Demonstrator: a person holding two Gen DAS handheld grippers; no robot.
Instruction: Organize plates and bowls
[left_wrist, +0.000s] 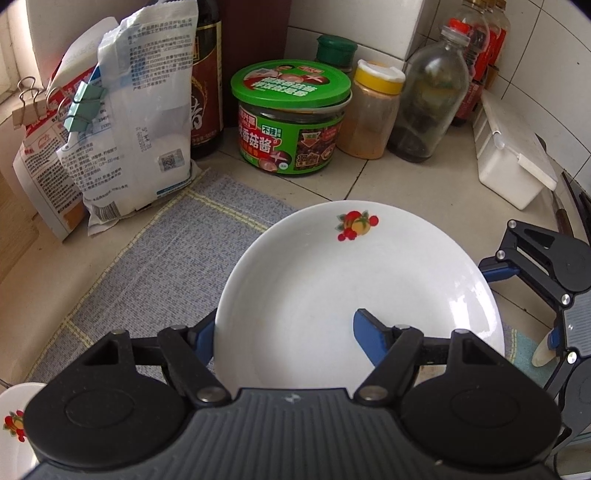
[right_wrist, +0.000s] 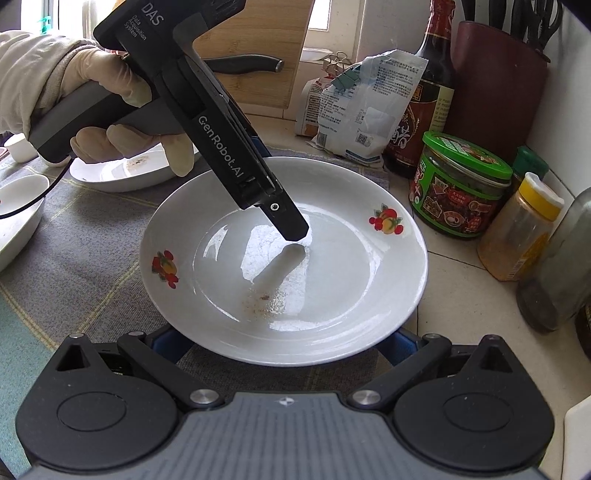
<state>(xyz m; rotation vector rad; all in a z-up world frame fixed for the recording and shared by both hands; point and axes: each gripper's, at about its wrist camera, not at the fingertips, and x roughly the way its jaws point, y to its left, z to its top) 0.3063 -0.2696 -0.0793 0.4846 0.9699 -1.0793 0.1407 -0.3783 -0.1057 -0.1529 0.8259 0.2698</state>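
The white plate (right_wrist: 284, 258) with the fruit decals sits at the middle of both views, half on the checked grey cloth (left_wrist: 155, 258) and half over the tiled worktop (left_wrist: 399, 184), and both tools are on it at once, which I read as a two-handed hold to keep a wide, shallow, slippery dish level while it is moved or set down. The left gripper (left_wrist: 286, 332) straddles the plate's rim at about 6 o'clock in its own view, one blue finger (left_wrist: 369, 341) lying on the inside of the dish and the other below the rim, so it appears to be pinching the plate's edge; from the right wrist view its lower tip rests on the plate's well near the centre. A gloved hand (right_wrist: 110, 96) holds that tool at 10 o'clock. The right gripper (right_wrist: 277, 341) has its fingers spread to either side of the near rim at 6 o'clock, mostly hidden beneath the dish (whether they press on it I cannot tell). The plate holds only a small brownish smear of residue (right_wrist: 264, 301). Beyond it, at 10 o'clock, a second white dish (right_wrist: 122, 173) also carries a little residue, and a third (right_wrist: 18, 218) shows at 9 o'clock. At 2 o'clock stand a green-lidded sauce jar (right_wrist: 461, 188), filled dark, and a yellow-capped shaker (right_wrist: 517, 229) of orange powder.
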